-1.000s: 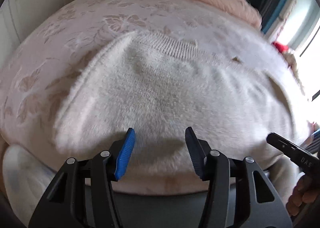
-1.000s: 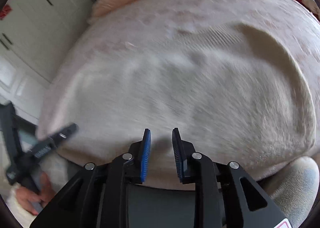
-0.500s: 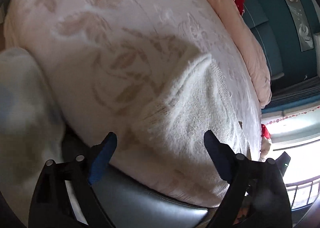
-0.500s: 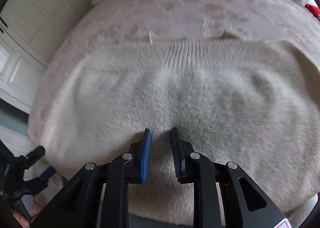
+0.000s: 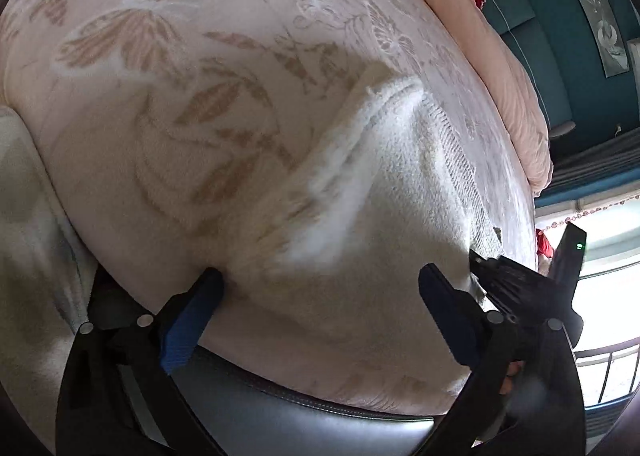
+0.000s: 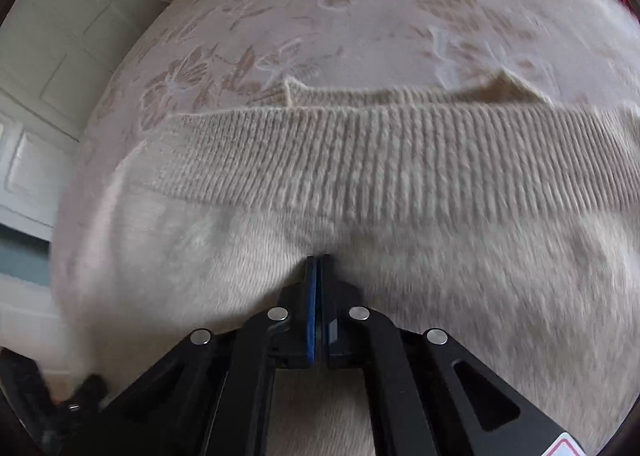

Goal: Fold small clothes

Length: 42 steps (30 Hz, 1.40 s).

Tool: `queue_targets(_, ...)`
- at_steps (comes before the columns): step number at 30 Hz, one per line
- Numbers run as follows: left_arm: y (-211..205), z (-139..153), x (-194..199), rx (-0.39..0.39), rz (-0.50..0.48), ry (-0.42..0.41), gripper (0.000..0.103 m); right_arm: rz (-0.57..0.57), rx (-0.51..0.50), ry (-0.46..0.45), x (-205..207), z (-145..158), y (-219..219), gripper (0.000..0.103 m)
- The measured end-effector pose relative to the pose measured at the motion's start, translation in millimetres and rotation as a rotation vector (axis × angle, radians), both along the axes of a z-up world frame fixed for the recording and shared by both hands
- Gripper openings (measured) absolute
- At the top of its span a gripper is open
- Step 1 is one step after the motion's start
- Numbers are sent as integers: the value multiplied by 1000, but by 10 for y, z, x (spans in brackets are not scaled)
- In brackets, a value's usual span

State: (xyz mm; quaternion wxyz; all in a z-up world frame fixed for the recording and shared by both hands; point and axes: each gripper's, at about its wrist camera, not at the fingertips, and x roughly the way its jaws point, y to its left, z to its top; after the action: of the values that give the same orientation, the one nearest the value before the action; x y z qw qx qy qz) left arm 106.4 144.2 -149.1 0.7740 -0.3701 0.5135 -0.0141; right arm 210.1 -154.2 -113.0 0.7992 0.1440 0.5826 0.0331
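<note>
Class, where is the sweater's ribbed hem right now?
In the right wrist view, the ribbed hem runs across the middle, just beyond the shut right gripper, with the floral bedspread behind it.

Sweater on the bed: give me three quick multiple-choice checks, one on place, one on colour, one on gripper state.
1. Where does the sweater lie?
A. on the patterned bedspread
B. on the floor
C. in a drawer

2. What colour are the gripper pads?
A. red
B. blue
C. yellow

3. How do the grippers stand?
A. both open
B. both shut
C. left gripper open, right gripper shut

Answers: 1 A, the butterfly-print cover shows beyond its ribbed hem; 2 B, the pads are blue in both views; 3 C, the left fingers stand wide apart, the right ones meet at the knit.
</note>
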Motion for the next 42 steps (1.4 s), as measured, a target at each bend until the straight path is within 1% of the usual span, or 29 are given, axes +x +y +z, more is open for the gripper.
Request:
queue_targets(3, 83, -13, 3, -36, 34, 10, 97, -14, 14, 8, 30, 150, -19, 0)
queue_targets(6, 140, -22, 9, -69, 55, 23, 97, -38, 69, -66, -190, 462, -152, 0)
queue_targets(8, 174, -21, -14, -79, 62, 24, 97, -68, 113, -72, -414, 562, -265, 0)
queue_targets(9, 173, -3, -19, -79, 64, 14, 96, -68, 113, -60, -529, 558, -295, 0)
queue_targets(10, 168, 13, -20, -73, 62, 6, 89, -63, 101, -46, -577, 533, -285, 0)
queue_targets(11, 160, 39, -21, -62, 56, -3, 78, -53, 77, -24, -624, 467, -272, 0)
queue_targets(12, 143, 68, -1, -57, 40, -17, 70, -42, 43, 17, -655, 334, -258, 0)
queue_targets(13, 123, 84, 36, -51, 26, -14, 58, -35, 47, 37, -661, 244, -253, 0)
queue_targets(14, 114, 99, 61, -43, 23, -6, 45, -42, 68, 22, -680, 168, -264, 0)
queue_targets(15, 117, 143, 85, -40, 22, -12, 36, -48, 75, 9, -696, 149, -281, 0)
queue_targets(16, 105, 199, 106, -34, 14, -23, 32, -44, 74, 3, -691, 137, -270, 0)
queue_targets(18, 21, 445, 149, -10, -32, -89, 26, -25, 57, 0, -678, 138, -247, 0)
queue_targets(20, -190, 848, 156, 38, -110, -203, 23, -8, 49, -7, -672, 131, -219, 0)
queue_targets(22, -433, 1163, 155, 69, -184, -283, 23, -6, 66, -19, -658, 97, -225, 0)
queue_targets(24, -819, 1520, 127, 94, -290, -374, 22, -22, 115, -27, -691, 84, -303, 0)
queue_targets(27, -1412, 1828, 57, 127, -440, -459, 23, -67, 224, -64, -835, 185, -547, 0)
queue_targets(28, -1584, 1875, 28, 143, -481, -476, 23, -93, 259, -99, -928, 278, -667, 3)
queue_targets(30, -2040, 1884, -33, 197, -584, -500, 23, -134, 280, -163, -1141, 456, -939, 6)
queue_targets(31, -2186, 1848, -27, 213, -615, -496, 23, -157, 280, -189, -1252, 532, -1090, 7)
queue_targets(33, -2542, 1642, -66, 260, -676, -459, 28, -207, 271, -215, -1483, 622, -1403, 8)
queue_targets(34, -2678, 1524, -98, 291, -696, -439, 30, -231, 259, -215, -1562, 644, -1539, 11)
queue_targets(35, -2759, 1420, -156, 315, -703, -420, 33, -255, 242, -210, -1653, 659, -1659, 12)
queue_targets(36, -2763, 1350, -213, 313, -706, -411, 37, -275, 222, -204, -1759, 664, -1781, 15)
queue_targets(37, -2736, 1306, -283, 301, -716, -409, 47, -287, 210, -201, -1868, 692, -1895, 22)
queue_targets(38, -2693, 1283, -341, 302, -722, -409, 63, -296, 213, -207, -1967, 723, -1980, 28)
queue_targets(39, -2622, 1251, -441, 333, -720, -415, 71, -301, 214, -213, -2019, 743, -2006, 44)
queue_targets(40, -2543, 1249, -505, 365, -715, -430, 81, -302, 224, -224, -2104, 770, -2055, 55)
queue_targets(41, -2451, 1223, -593, 397, -711, -443, 85, -297, 244, -235, -2131, 778, -2055, 58)
queue_targets(42, -2341, 1181, -671, 447, -711, -452, 86, -288, 275, -241, -2120, 788, -2031, 61)
